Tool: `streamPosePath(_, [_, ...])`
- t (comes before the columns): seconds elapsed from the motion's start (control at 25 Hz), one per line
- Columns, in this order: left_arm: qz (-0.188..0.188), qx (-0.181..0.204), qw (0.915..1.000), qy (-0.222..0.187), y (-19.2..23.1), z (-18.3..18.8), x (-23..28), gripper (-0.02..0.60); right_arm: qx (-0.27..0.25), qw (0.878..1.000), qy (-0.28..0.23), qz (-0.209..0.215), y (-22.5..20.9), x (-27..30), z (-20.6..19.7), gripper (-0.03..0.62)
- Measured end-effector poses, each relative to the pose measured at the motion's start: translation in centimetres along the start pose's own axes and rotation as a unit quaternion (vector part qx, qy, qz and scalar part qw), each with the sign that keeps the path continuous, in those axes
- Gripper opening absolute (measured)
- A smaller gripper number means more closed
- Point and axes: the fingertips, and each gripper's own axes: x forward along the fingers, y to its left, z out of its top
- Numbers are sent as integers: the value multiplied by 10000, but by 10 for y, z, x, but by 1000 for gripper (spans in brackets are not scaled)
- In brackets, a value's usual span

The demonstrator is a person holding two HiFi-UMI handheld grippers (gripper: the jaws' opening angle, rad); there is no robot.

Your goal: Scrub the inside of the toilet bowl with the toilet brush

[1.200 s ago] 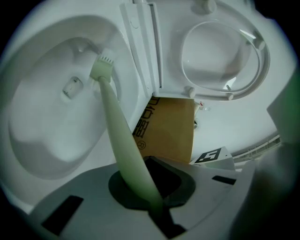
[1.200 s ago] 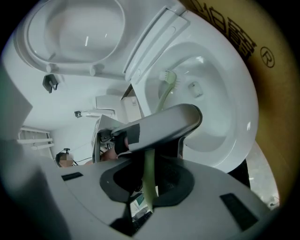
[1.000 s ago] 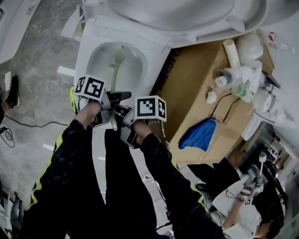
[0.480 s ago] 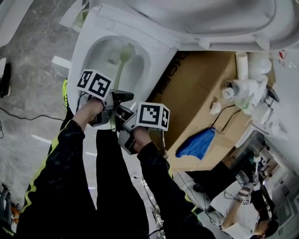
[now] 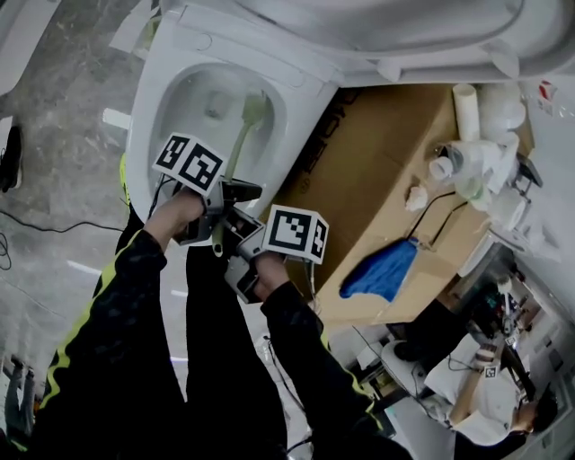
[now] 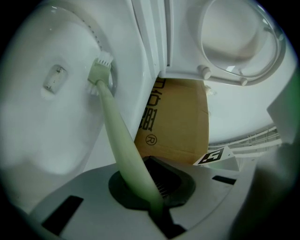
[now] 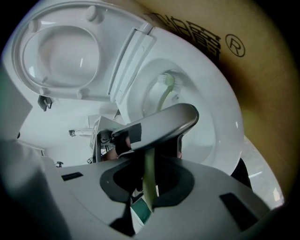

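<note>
The white toilet bowl [image 5: 154, 108] is open at the upper left of the head view. A pale green toilet brush [image 5: 235, 153] reaches into it, its head [image 5: 254, 108] against the bowl's right inner wall. In the left gripper view the bristles [image 6: 100, 72] touch that wall. My left gripper [image 5: 229, 199] is shut on the handle [image 6: 117, 136], with the jaws closed around its lower part [image 6: 157, 206]. My right gripper [image 5: 241, 241] sits just behind it, shut on the end of the same handle [image 7: 149, 178]. The left gripper [image 7: 159, 126] shows ahead in the right gripper view.
The raised lid and seat [image 5: 359, 27] stand behind the bowl. A cardboard box [image 5: 377, 180] presses against the toilet's right side, with a blue cloth [image 5: 382, 269] and white bottles [image 5: 476, 153] on it. A person [image 5: 485, 395] is at the lower right. A cable [image 5: 45, 225] crosses the floor on the left.
The brush head has swept from the middle of the bowl toward its right wall. Both grippers have kept their hold on the handle and shifted slightly right.
</note>
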Motion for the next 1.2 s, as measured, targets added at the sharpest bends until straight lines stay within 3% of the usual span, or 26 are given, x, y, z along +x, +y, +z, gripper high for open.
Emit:
streamPosePath(0.48, [89, 11, 9983, 576, 4, -39, 20, 11, 369, 9987, -336, 81, -24, -16, -20, 66])
streamPosePath(1.2, [167, -520, 9936, 985, 15, -109, 15, 11, 1092, 9938, -197, 103, -37, -19, -82, 66])
